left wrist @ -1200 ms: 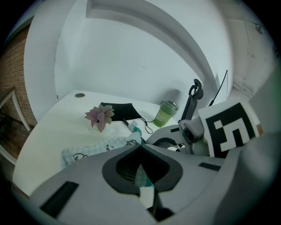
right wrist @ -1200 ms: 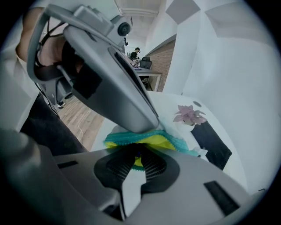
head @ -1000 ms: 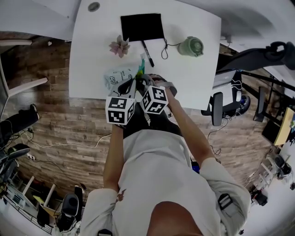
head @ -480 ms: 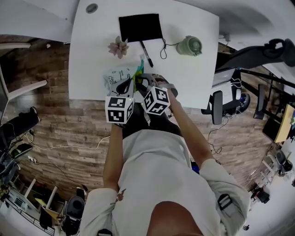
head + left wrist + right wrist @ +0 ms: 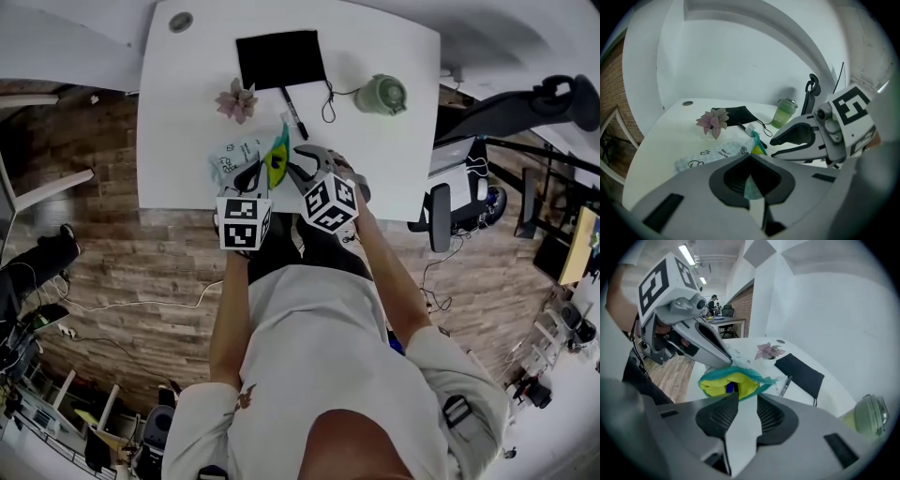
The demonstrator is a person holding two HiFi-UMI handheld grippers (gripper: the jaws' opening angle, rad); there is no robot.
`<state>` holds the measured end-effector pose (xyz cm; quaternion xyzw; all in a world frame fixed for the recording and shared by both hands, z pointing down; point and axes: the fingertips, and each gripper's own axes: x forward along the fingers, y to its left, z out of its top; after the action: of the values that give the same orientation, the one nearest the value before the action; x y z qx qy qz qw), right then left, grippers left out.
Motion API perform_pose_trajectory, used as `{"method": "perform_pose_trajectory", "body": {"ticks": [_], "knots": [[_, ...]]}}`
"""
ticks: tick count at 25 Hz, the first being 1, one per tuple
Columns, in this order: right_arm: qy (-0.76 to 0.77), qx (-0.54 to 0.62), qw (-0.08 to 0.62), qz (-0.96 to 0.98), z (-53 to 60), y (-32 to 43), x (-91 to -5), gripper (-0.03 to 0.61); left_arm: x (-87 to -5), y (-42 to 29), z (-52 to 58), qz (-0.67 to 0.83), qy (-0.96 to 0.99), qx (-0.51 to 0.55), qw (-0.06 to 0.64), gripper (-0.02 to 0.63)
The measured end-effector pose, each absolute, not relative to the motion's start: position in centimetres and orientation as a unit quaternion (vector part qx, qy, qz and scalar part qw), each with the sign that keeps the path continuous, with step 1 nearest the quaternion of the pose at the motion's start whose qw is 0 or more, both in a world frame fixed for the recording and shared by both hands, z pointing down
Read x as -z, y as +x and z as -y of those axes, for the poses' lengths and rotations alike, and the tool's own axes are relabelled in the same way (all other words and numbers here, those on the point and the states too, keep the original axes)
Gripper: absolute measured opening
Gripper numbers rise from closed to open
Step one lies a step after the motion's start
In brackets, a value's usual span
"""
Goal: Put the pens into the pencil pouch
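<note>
Pencil pouch: the pencil pouch (image 5: 236,157) lies at the near edge of the white table (image 5: 187,84), just in front of the person. Its teal-zipped mouth gapes, so the yellow lining shows.
Inside the pouch: a small blue object (image 5: 729,388) sits in the mouth in the right gripper view. I judge it to be a pen already in.
Left gripper: the left gripper (image 5: 750,155) has its jaws pressed together on a fold of the pouch's pale fabric beside the mouth. The pinch lifts that lip, apparently to hold the mouth open and stop the pouch sliding.
Right gripper: the right gripper (image 5: 747,398) hovers just above the mouth. Its jaws have just been opening and stand partly apart, with only bare table in the gap. That reads as the let-go after a drop.
Loose pen: a black pen (image 5: 293,113) lies beyond the pouch, clear of both grippers and probably next.
Further out: a black flat case (image 5: 280,56) lies just beside that pen. A pink succulent (image 5: 237,98) and a green jar (image 5: 382,94) stand apart from the pouch.
</note>
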<state>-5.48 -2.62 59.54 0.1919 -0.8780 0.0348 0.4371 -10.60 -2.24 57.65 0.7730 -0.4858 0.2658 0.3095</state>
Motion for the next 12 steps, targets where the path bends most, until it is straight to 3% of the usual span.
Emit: {"method": "perform_pose_trajectory", "body": {"ticks": [12], "knots": [[0.269, -0.111, 0.441, 0.849, 7.0, -2.8, -62.0, 0.131, -58.5, -10.4, 3.0, 0.473, 0.777, -0.282, 0.305, -0.003]]}}
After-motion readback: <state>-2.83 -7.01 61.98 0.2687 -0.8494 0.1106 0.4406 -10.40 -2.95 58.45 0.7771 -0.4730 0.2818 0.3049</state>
